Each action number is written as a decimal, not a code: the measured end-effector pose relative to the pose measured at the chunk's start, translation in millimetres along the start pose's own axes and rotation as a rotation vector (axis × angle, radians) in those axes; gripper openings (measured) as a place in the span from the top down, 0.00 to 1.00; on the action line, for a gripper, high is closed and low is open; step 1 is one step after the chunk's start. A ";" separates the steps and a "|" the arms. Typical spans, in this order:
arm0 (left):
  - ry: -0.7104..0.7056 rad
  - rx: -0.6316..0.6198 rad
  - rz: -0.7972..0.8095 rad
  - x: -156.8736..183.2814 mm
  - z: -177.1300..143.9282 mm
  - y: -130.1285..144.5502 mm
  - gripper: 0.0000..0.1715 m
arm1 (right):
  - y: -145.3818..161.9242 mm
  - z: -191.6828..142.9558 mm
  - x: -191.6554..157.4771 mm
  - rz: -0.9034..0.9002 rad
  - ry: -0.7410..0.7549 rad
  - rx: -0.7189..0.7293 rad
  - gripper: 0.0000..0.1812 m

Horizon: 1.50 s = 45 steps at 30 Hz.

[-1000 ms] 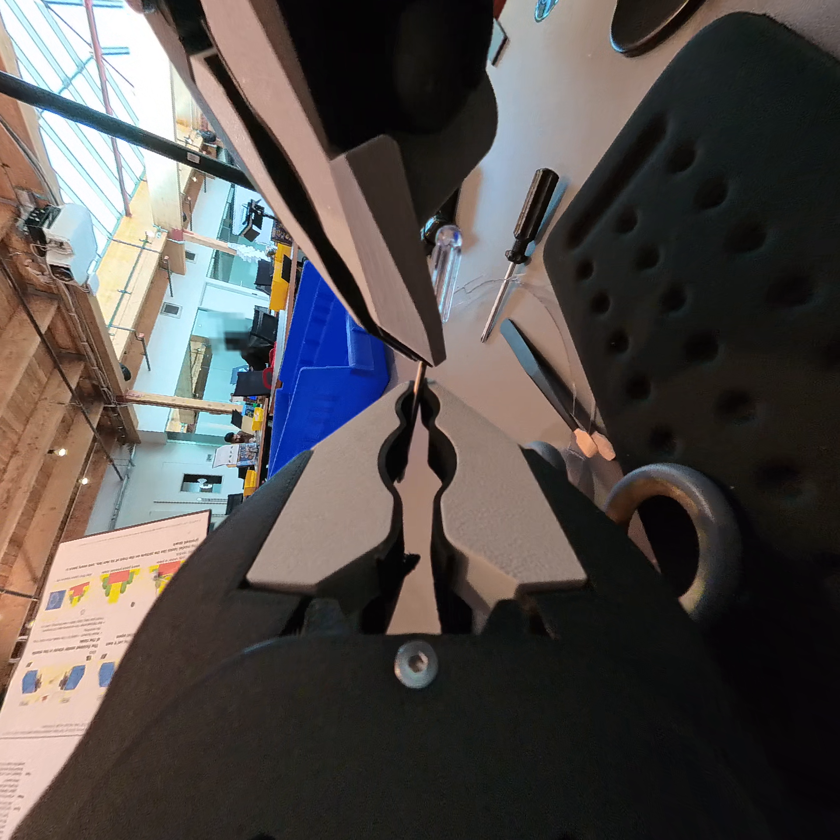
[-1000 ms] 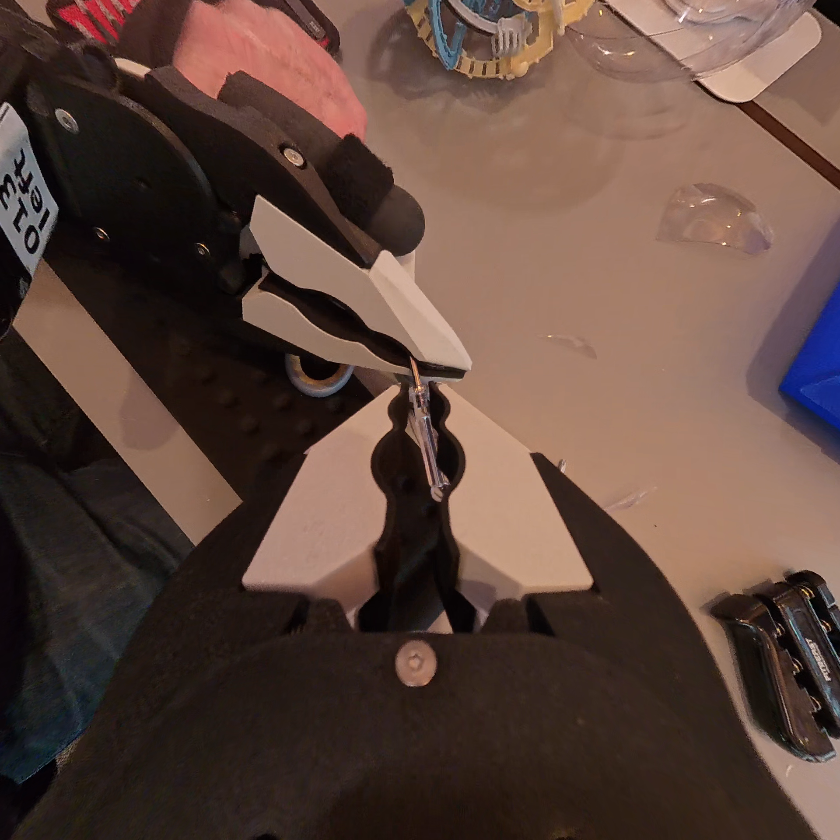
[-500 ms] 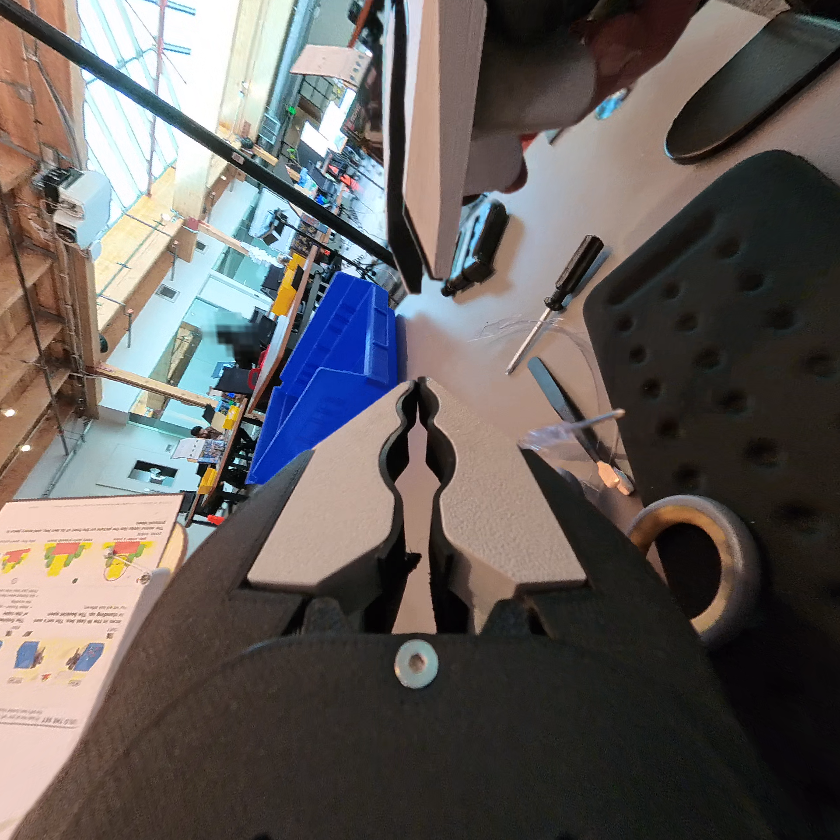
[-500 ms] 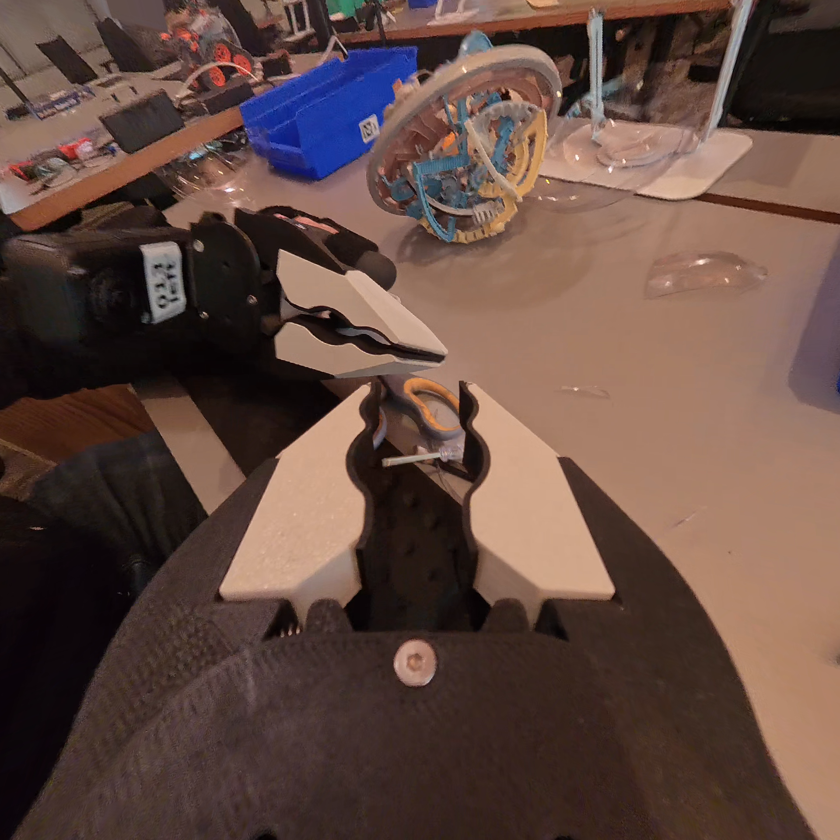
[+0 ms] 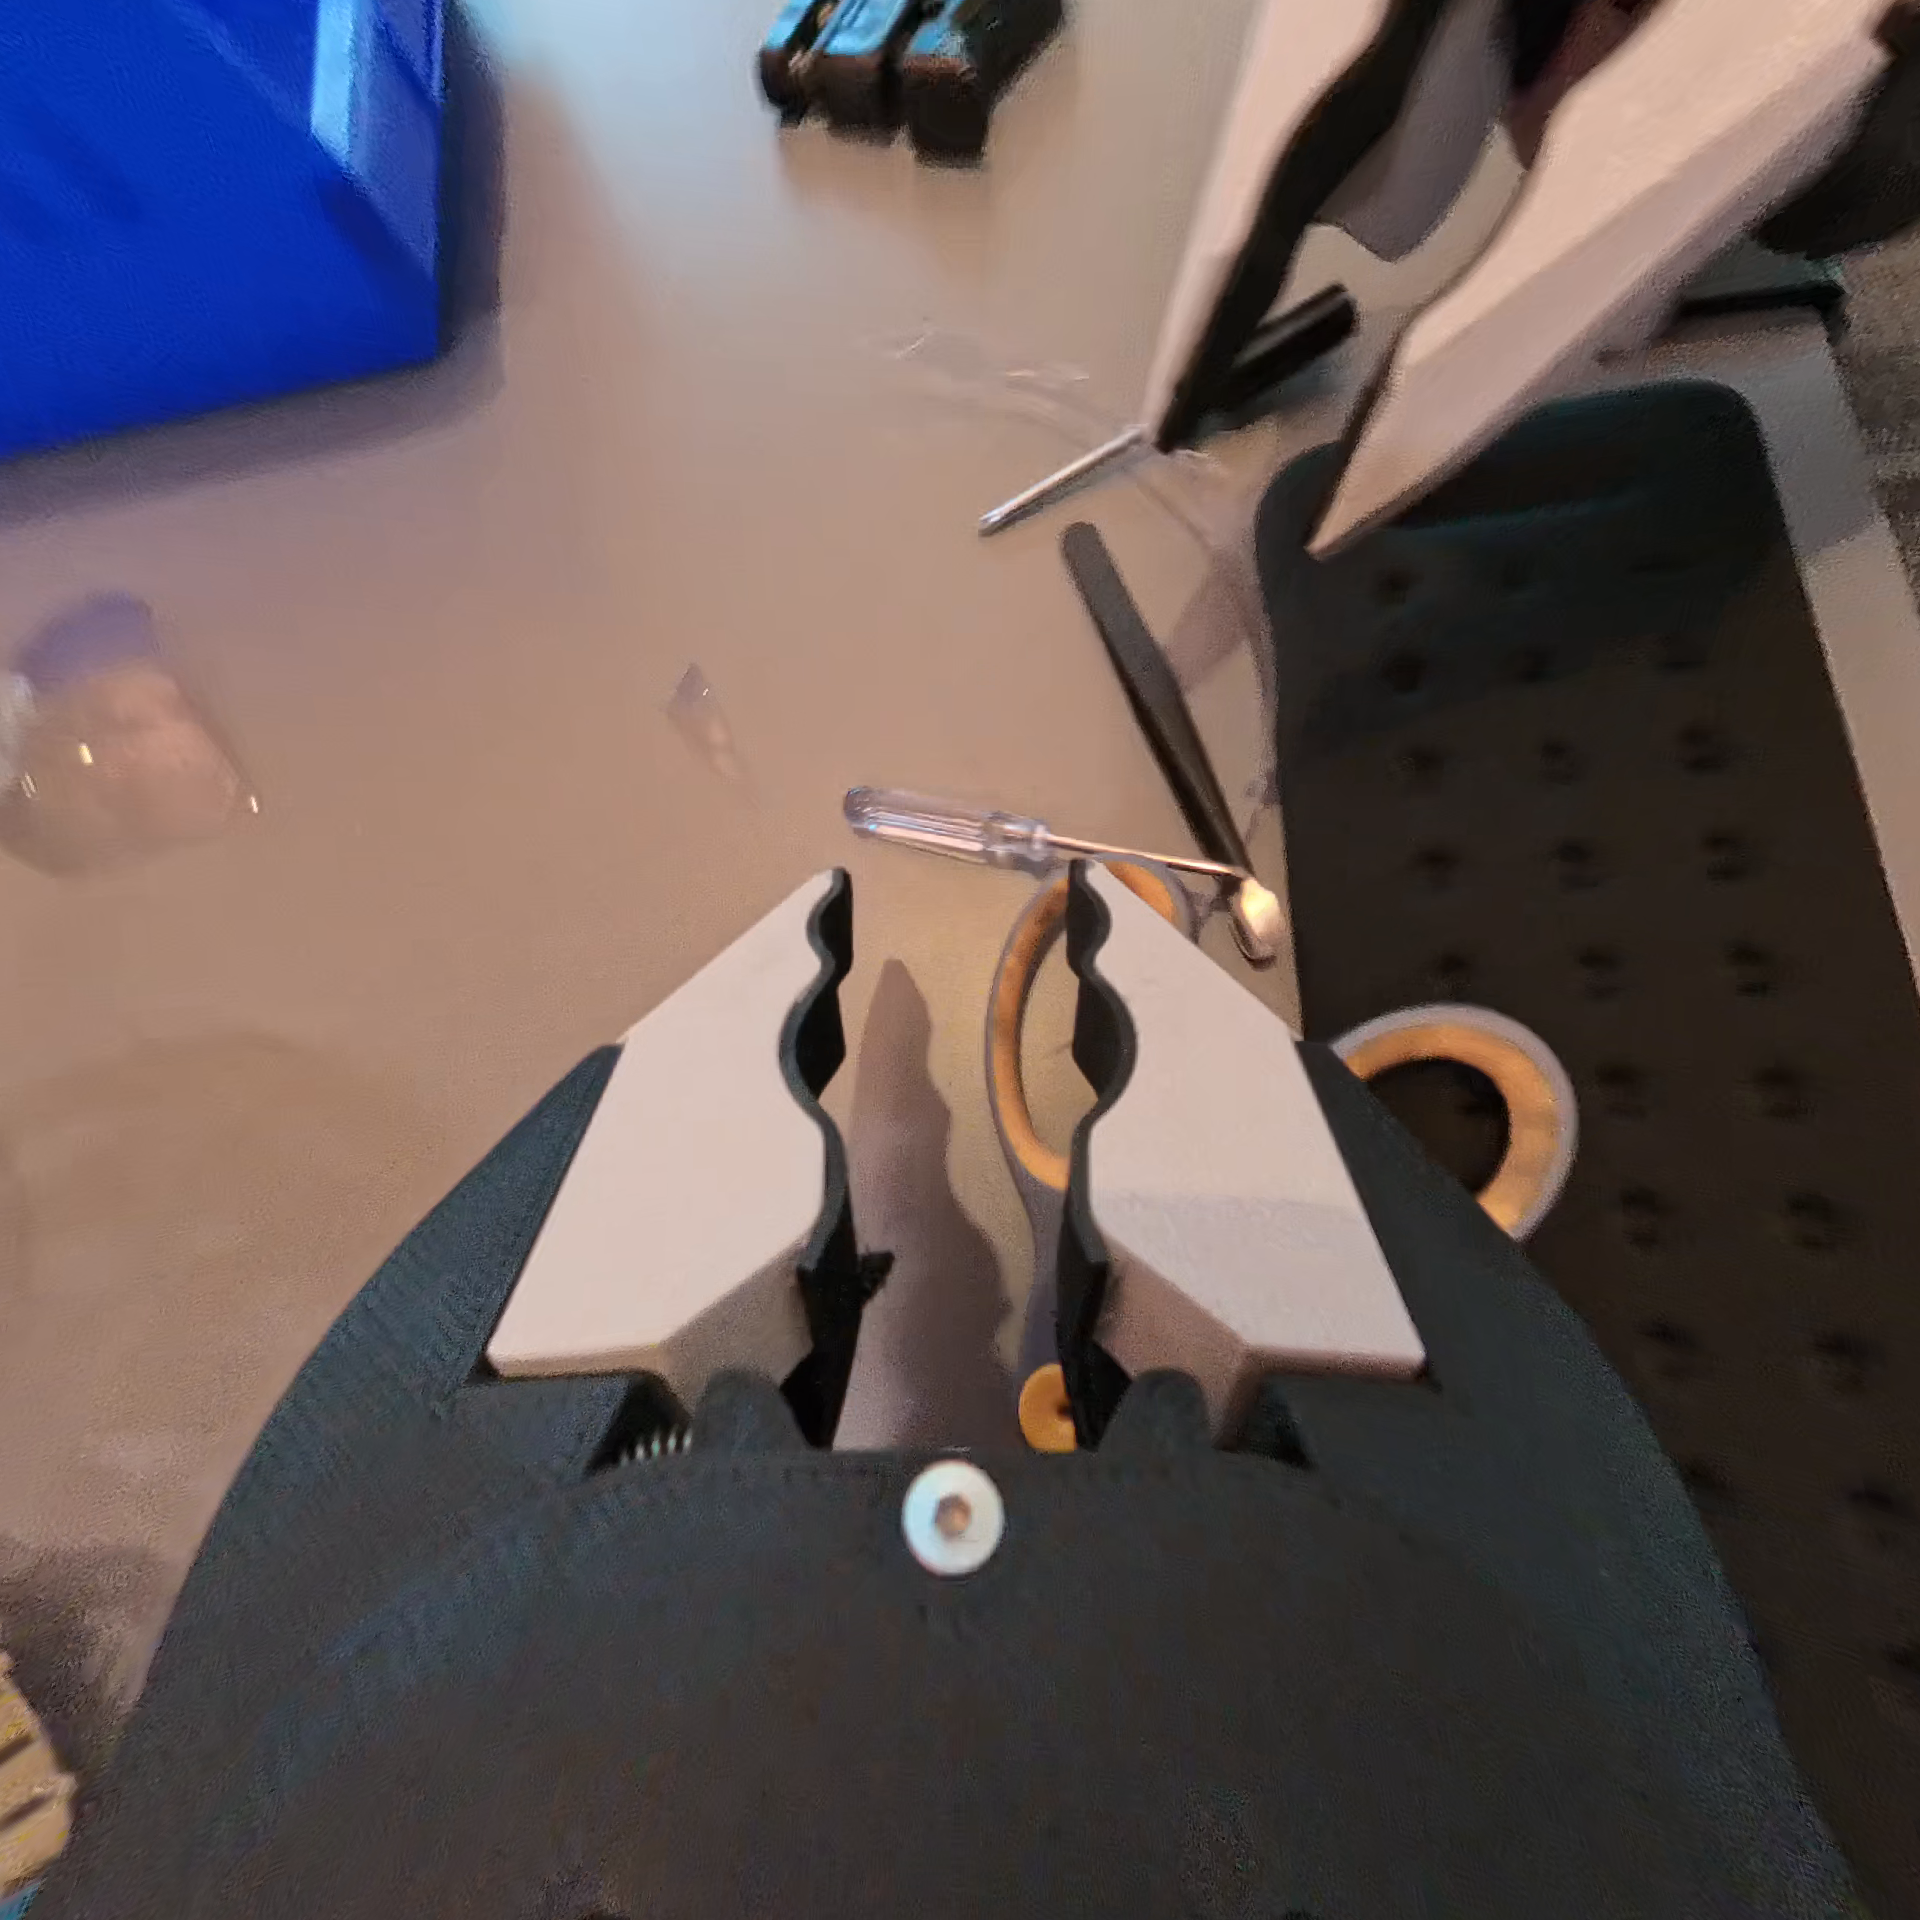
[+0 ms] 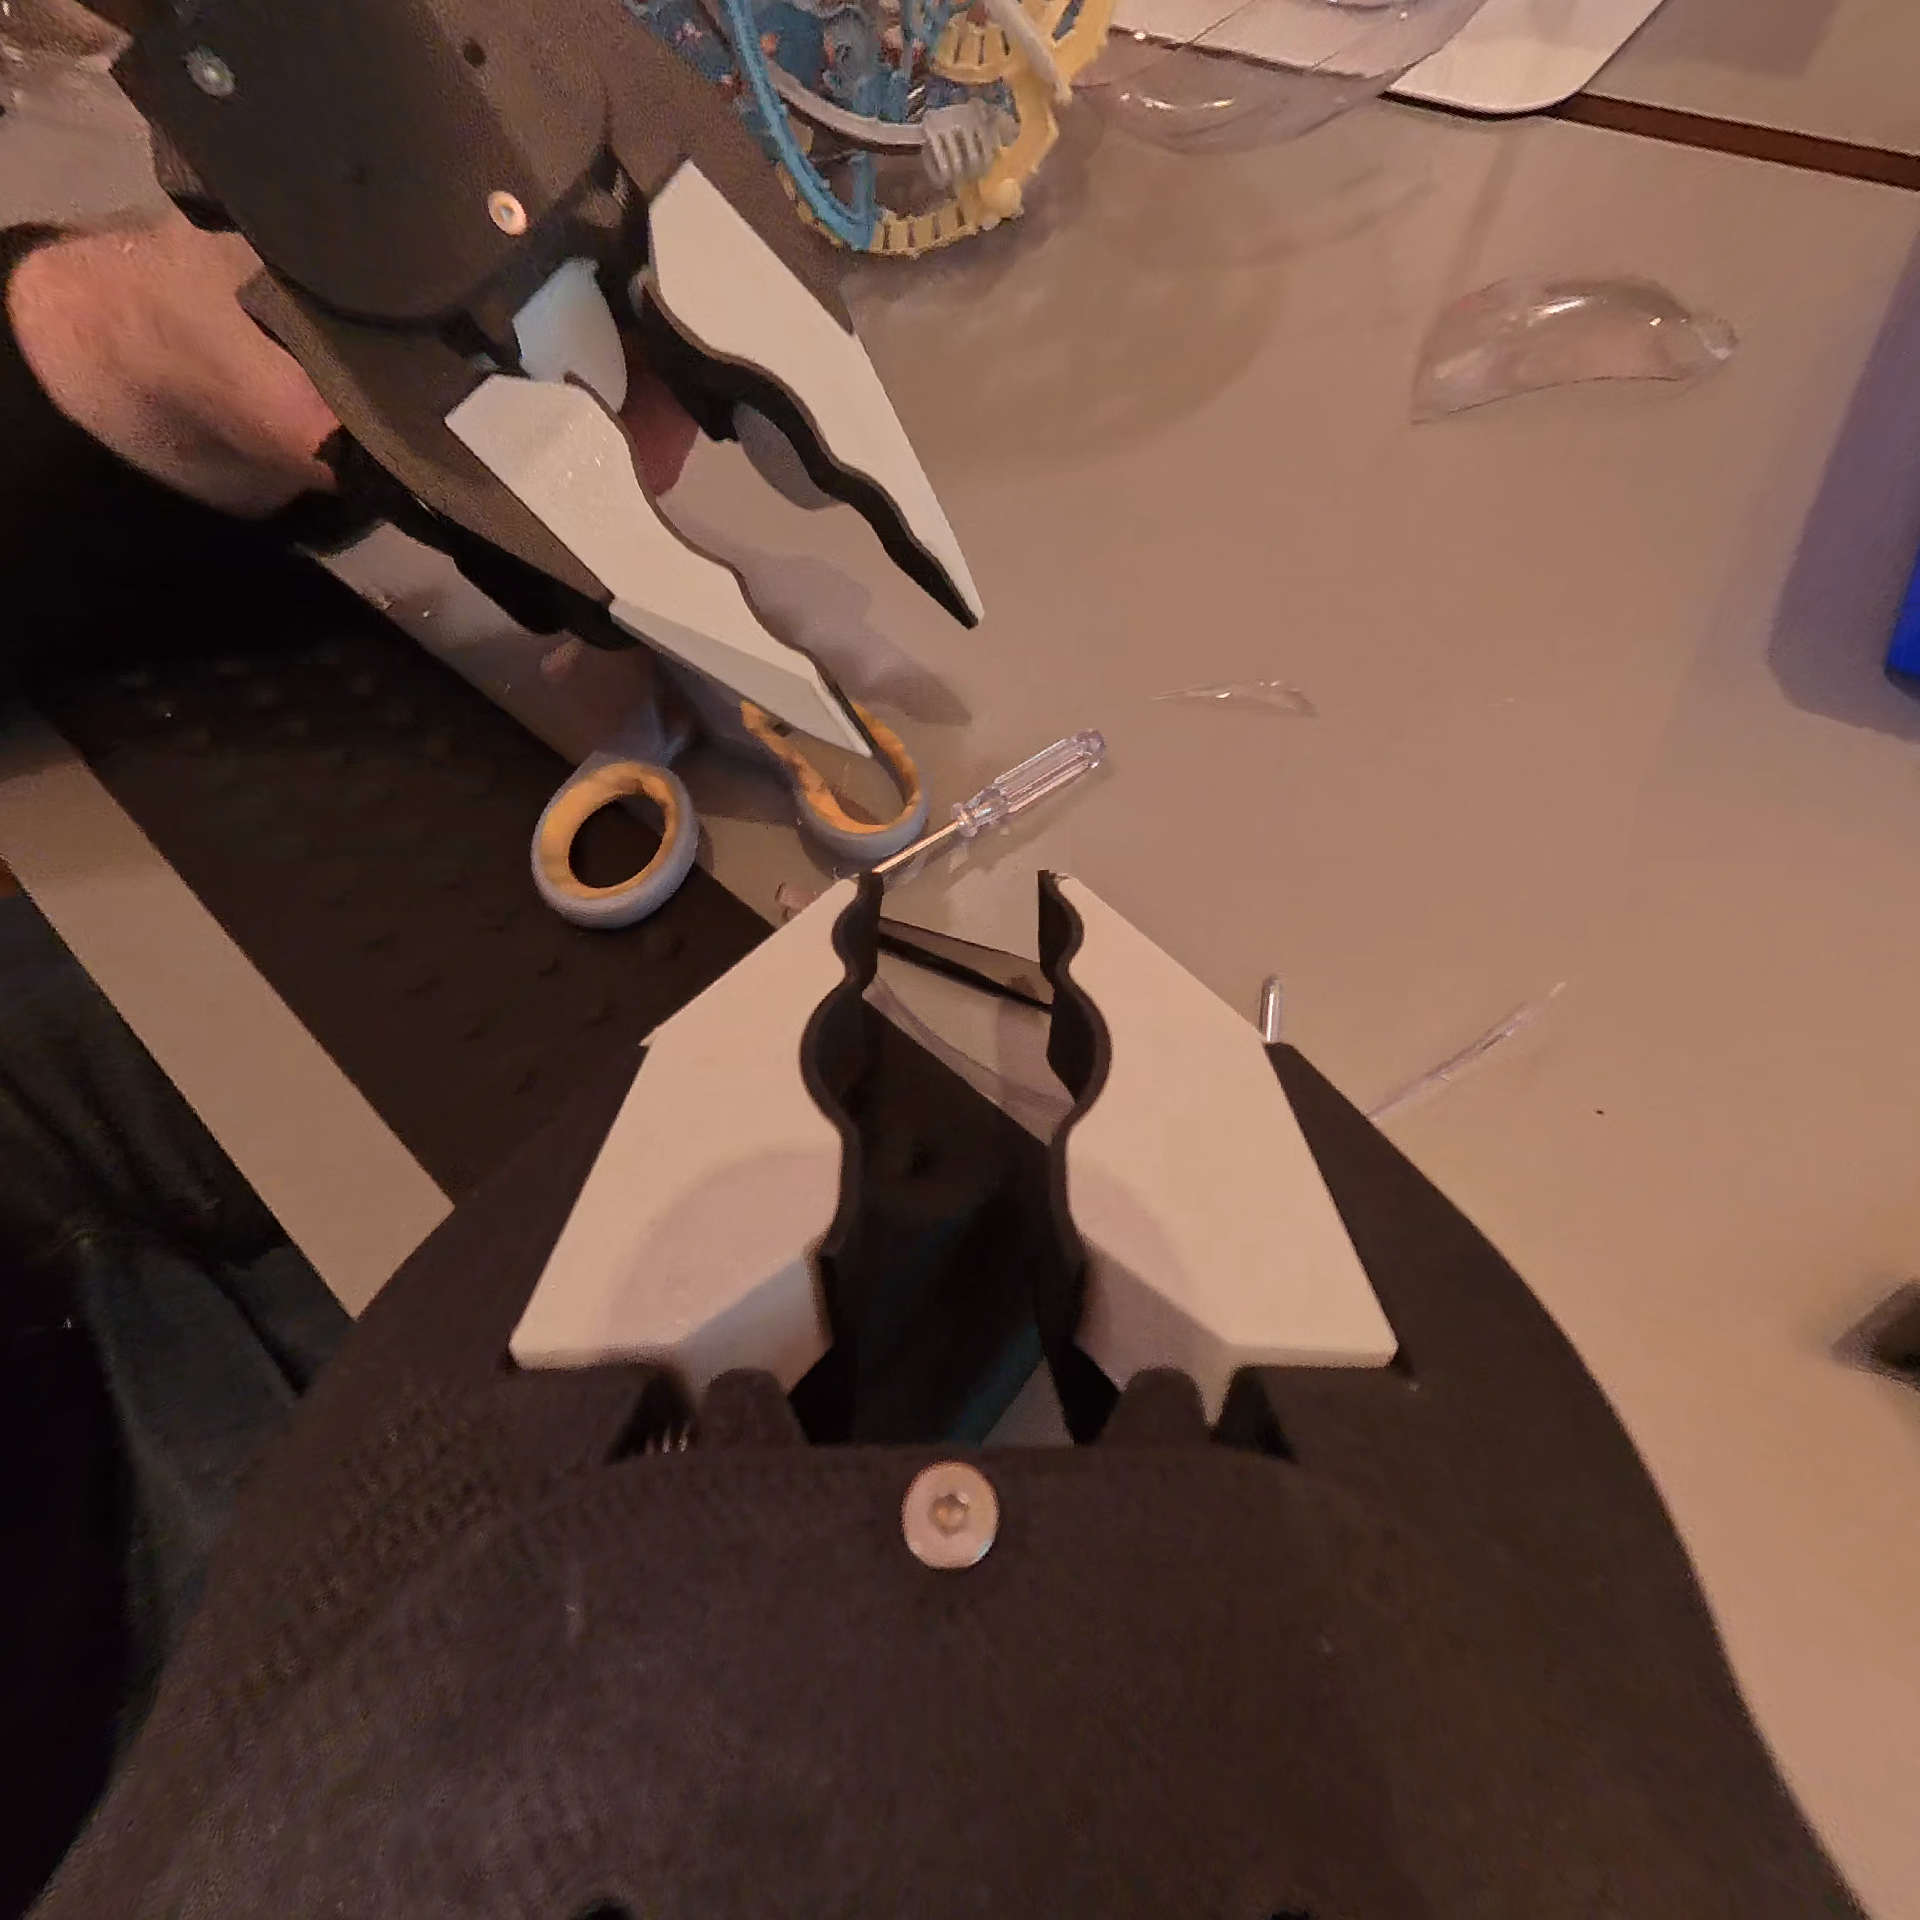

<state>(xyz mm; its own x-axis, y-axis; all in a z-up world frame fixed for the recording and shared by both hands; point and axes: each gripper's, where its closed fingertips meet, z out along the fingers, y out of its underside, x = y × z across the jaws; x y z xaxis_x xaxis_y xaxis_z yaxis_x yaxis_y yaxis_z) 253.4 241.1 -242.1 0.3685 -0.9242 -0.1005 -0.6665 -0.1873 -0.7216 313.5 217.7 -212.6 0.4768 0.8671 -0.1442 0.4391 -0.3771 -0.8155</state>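
Both grippers are empty, their jaws apart. The left gripper (image 5: 954, 883) hangs over the grey table (image 5: 582, 582) with the small clear-handled screwdriver (image 5: 997, 834) lying just past its fingertips at twelve o'clock, apart from them. The screwdriver lies flat, its see-through handle toward ten o'clock in the left wrist view and its thin metal shaft running toward three o'clock, across one loop of the grey and orange scissors (image 5: 1023, 1049); the tip ends near the white end of the black tweezers (image 5: 1153, 686). The scissors' other loop rests on the edge of the black dimpled mat (image 5: 1621, 935). The right gripper (image 6: 961, 883) hovers over the same mat edge, the screwdriver near its fingertips at twelve o'clock. A second, black-handled screwdriver (image 5: 1060, 480) lies farther off at one o'clock from the left gripper, a blue bin (image 5: 208, 197) at ten o'clock, and clear plastic shards (image 6: 1569, 343) are scattered about. The clear screwdriver looks very light, stiff and smooth, likely to roll or skid when nudged, and its shaft seems too thin for a sure pinch. The faceted handle looks the better place to take hold, square across its middle, with the jaws brought down on both sides at once.
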 end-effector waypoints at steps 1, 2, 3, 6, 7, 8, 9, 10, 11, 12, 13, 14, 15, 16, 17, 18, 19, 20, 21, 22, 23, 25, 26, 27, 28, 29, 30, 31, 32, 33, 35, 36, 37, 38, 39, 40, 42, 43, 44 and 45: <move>0.029 -0.022 -0.065 0.1 4.5 1.9 0.75 | 0.3 2.7 0.9 0.016 -0.006 0.009 0.86; 0.119 -0.058 -0.157 9.4 8.5 4.0 0.69 | 1.8 6.4 0.6 0.030 -0.017 0.006 0.87; 0.170 -0.086 -0.239 13.1 12.0 5.0 0.65 | 3.6 10.3 0.1 0.035 -0.024 -0.002 0.86; 0.234 -0.155 -0.344 17.0 24.3 9.3 0.61 | 8.9 19.0 -0.4 0.035 -0.031 -0.024 0.86; 0.231 -0.148 -0.370 15.7 27.9 5.2 0.64 | 9.9 20.6 0.3 0.034 -0.029 -0.023 0.86; 0.215 -0.163 -0.377 12.7 31.3 4.5 0.68 | 10.3 21.6 1.0 0.039 -0.030 -0.017 0.87; 0.212 -0.185 -0.379 11.7 33.2 3.6 0.70 | 10.5 22.3 1.5 0.049 -0.035 -0.009 0.88; 0.218 -0.207 -0.380 12.3 35.1 2.9 0.75 | 10.7 22.6 2.2 0.057 -0.036 -0.001 0.88; 0.205 -0.227 -0.369 10.7 38.2 3.2 0.82 | 11.3 22.7 3.3 0.062 -0.034 0.006 0.89; 0.185 -0.243 -0.351 8.6 41.2 3.6 0.88 | 12.8 22.4 4.4 0.066 -0.030 0.010 0.89; 0.183 -0.247 -0.338 9.5 43.7 1.9 0.90 | 14.6 21.5 5.3 0.069 -0.027 0.013 0.90; 0.190 -0.250 -0.324 12.0 45.5 0.2 0.91 | 15.9 20.1 6.1 0.072 -0.025 0.019 0.90; 0.184 -0.249 -0.303 12.3 47.3 -1.1 0.91 | 17.0 18.4 7.1 0.077 -0.022 0.027 0.90; 0.183 -0.242 -0.276 13.4 49.4 -3.0 0.92 | 18.2 16.5 7.9 0.082 -0.023 0.034 0.91; 0.192 -0.228 -0.244 16.8 51.6 -5.7 0.92 | 19.1 14.3 8.3 0.086 -0.029 0.042 0.91; 0.198 -0.216 -0.216 20.0 53.4 -7.9 0.93 | 19.3 12.0 9.4 0.095 -0.032 0.054 0.90; 0.197 -0.205 -0.158 23.3 54.8 -9.8 0.94 | 18.7 9.4 12.1 0.107 -0.029 0.069 0.90; 0.180 -0.199 -0.104 24.6 56.1 -10.9 0.94 | 18.0 6.7 15.0 0.121 -0.027 0.084 0.89; 0.145 -0.205 -0.074 22.9 56.6 -11.1 0.94 | 17.1 3.8 17.4 0.135 -0.029 0.099 0.89; 0.118 -0.202 -0.016 22.6 56.4 -12.2 0.96 | 16.3 0.9 19.8 0.149 -0.031 0.112 0.88; 0.097 -0.184 0.052 23.1 56.0 -15.0 0.96 | 16.1 -2.1 21.7 0.156 -0.034 0.120 0.87; 0.069 -0.163 0.092 22.7 54.6 -19.1 0.96 | 15.8 -8.1 20.4 0.158 -0.065 0.133 0.86; 0.077 -0.132 0.131 26.4 53.6 -23.3 0.96 | 15.8 -10.4 20.4 0.162 -0.077 0.136 0.85; 0.058 -0.124 0.139 25.0 52.9 -25.4 0.96 | 16.4 -11.8 21.3 0.162 -0.081 0.135 0.85; 0.028 -0.105 0.159 22.3 51.8 -29.4 0.96 | 16.9 -12.7 22.3 0.160 -0.082 0.132 0.84; 0.016 -0.072 0.197 23.3 49.5 -35.4 0.96 | 16.5 -13.7 23.1 0.159 -0.084 0.137 0.82; 0.007 -0.024 0.247 26.4 45.8 -43.6 0.96 | 14.9 -15.5 24.2 0.165 -0.086 0.150 0.82; -0.049 0.002 0.282 22.6 41.3 -50.3 0.96 | 12.6 -17.7 24.4 0.177 -0.096 0.168 0.81; -0.097 0.028 0.354 22.1 36.2 -56.5 0.96 | 10.0 -20.4 23.8 0.192 -0.114 0.189 0.80; -0.102 0.075 0.442 30.5 31.0 -63.7 0.96 | 7.7 -23.3 23.1 0.210 -0.134 0.211 0.80; -0.155 0.097 0.570 39.0 26.2 -70.2 0.96 | 0.4 -30.3 16.6 0.244 -0.207 0.263 0.80; -0.196 0.103 0.638 41.2 25.5 -73.3 0.96 | -3.6 -34.1 12.1 0.261 -0.247 0.285 0.81; -0.220 0.125 0.687 45.7 24.2 -78.5 0.96 | -4.4 -35.6 9.9 0.267 -0.264 0.286 0.84; -0.238 0.132 0.714 48.7 23.5 -82.4 0.96 | -3.4 -35.9 8.8 0.256 -0.264 0.275 0.86; -0.272 0.147 0.735 49.1 21.7 -87.8 0.96 | -2.1 -35.8 7.7 0.245 -0.261 0.264 0.90; -0.284 0.166 0.743 50.8 19.9 -92.2 0.96 | -1.4 -35.5 7.0 0.243 -0.261 0.256 0.94; -0.298 0.184 0.746 51.0 17.8 -96.0 0.96 | -3.4 -36.4 5.5 0.239 -0.263 0.266 0.96; -0.308 0.191 0.756 50.8 17.1 -96.7 0.96 | -4.6 -37.2 4.8 0.234 -0.262 0.273 0.96; -0.309 0.193 0.752 50.6 16.7 -96.9 0.96 | -5.3 -37.2 4.8 0.225 -0.254 0.278 0.96; -0.308 0.199 0.749 50.7 16.0 -97.5 0.96 | -6.0 -37.5 4.5 0.212 -0.248 0.284 0.96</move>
<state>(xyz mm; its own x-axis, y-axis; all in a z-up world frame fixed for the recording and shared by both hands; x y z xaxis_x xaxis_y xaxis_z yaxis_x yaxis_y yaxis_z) 347.5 217.9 -187.9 0.0532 -0.6426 -0.7643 -0.6897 0.5298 -0.4935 341.6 211.7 -187.3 0.3209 0.8454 -0.4271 0.1074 -0.4805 -0.8704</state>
